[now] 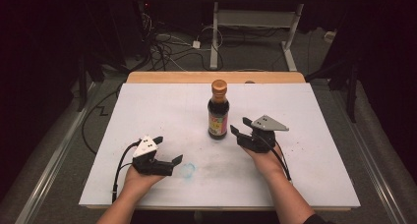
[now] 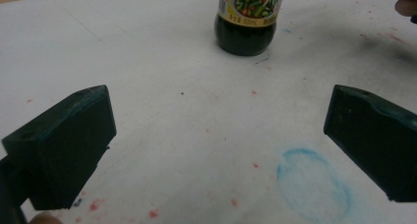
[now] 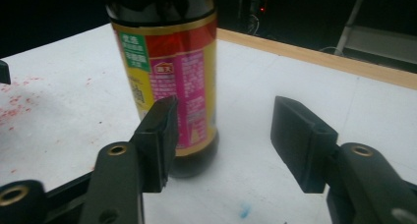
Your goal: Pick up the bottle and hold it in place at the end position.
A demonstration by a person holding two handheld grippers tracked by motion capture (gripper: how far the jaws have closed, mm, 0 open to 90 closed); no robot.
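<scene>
One white table top (image 1: 162, 106) carries a dark sauce bottle (image 1: 218, 111) standing upright near its middle, orange cap on. Right gripper (image 1: 239, 126) sits just beside the bottle's base, jaws spread, nothing between them; the bottle stands ahead of its left jaw in the right gripper view. Left gripper (image 1: 167, 149) rests well apart from the bottle, jaws spread wide over a blue smudge (image 1: 188, 169).
</scene>
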